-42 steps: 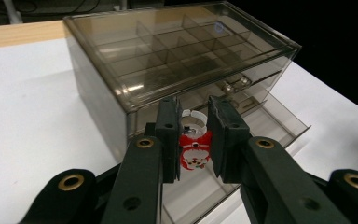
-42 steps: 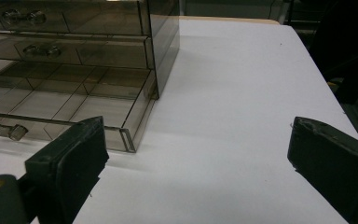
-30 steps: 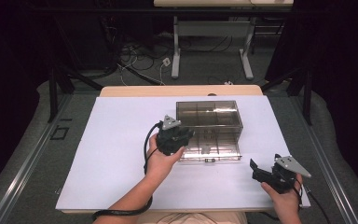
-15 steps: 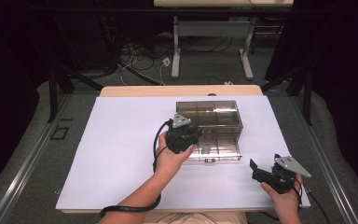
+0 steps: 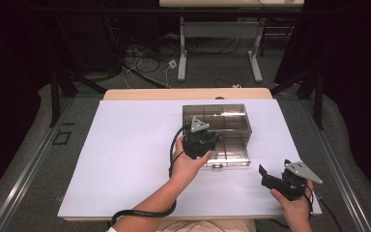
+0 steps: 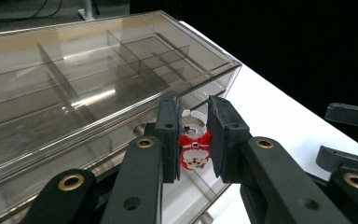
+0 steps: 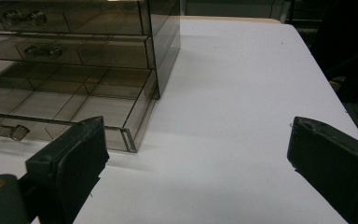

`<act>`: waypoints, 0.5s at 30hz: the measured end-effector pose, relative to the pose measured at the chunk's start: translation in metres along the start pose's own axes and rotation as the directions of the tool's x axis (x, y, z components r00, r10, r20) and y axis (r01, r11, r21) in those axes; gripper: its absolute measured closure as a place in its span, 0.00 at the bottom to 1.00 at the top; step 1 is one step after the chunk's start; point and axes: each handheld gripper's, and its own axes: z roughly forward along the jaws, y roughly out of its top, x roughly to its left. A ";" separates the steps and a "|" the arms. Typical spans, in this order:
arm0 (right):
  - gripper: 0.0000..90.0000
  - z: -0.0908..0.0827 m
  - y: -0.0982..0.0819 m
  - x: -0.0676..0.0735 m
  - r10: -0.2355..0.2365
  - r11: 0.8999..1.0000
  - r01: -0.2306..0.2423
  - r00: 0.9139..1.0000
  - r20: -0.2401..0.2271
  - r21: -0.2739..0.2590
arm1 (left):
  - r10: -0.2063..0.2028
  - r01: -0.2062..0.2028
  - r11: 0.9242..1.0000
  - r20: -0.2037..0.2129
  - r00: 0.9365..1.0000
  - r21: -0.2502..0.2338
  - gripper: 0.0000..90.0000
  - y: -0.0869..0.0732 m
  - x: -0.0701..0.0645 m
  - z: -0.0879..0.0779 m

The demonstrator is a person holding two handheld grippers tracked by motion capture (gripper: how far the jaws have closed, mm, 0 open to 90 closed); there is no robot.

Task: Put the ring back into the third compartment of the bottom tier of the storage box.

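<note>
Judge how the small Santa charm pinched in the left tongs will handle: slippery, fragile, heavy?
The Santa charm looks tiny and glossy, so probably light and somewhat slippery. It hangs between the left tongs below a thin ring, so it may twist in the grip. It seems rigid and moulded, likely not floppy.

White sheet (image 5: 125, 159) covers the wooden tabletop (image 5: 140, 94), whose bare far edge shows as a strip beyond the sheet. Past that far edge, on the grey floor (image 5: 212, 72), a tangle of cables (image 5: 140, 58) lies at the left, beside the white legs of a second table (image 5: 220, 43) standing directly behind; black curtain (image 5: 352, 72) hangs right of that second table. Left of the wooden tabletop, a metal floor rail (image 5: 26, 179) runs diagonally toward the near corner.
</note>
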 end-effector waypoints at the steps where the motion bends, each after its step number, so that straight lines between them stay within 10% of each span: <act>1: 0.05 0.000 0.000 0.000 -0.002 1.000 0.002 1.000 -0.001 0.006 | -0.001 0.001 1.000 0.002 1.000 0.004 0.83 0.000 -0.001 0.001; 15: 0.05 0.001 0.000 0.000 -0.003 1.000 0.003 1.000 -0.001 0.007 | -0.008 0.008 1.000 0.016 1.000 0.008 0.83 -0.005 -0.008 0.016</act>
